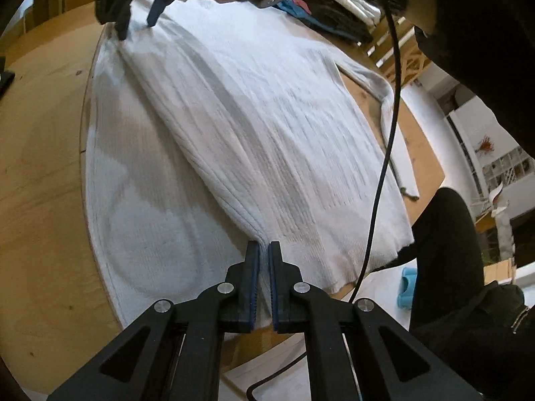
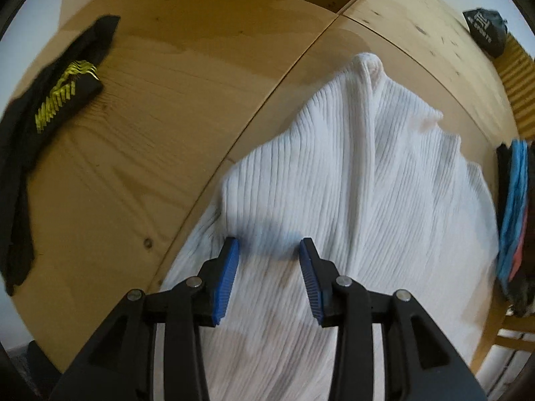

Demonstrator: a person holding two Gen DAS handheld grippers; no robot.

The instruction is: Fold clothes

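A white ribbed knit sweater (image 1: 254, 127) lies spread on a wooden table (image 1: 36, 173). My left gripper (image 1: 264, 250) is shut on a pinched ridge of the sweater near its lower edge, lifting a fold line that runs up the cloth. My right gripper (image 2: 269, 250) is open, its blue pads (image 2: 230, 260) just above the white sweater (image 2: 367, 180) with cloth between the fingers. It also shows in the left wrist view (image 1: 137, 23) at the far end of the fold, jaws apart on the cloth.
A black garment with yellow lettering (image 2: 50, 107) lies on the table at the left. A blue and red cloth pile (image 2: 515, 207) sits at the right edge, a dark pouch (image 2: 485, 30) at the far right. A black cable (image 1: 384, 153) hangs over the sweater.
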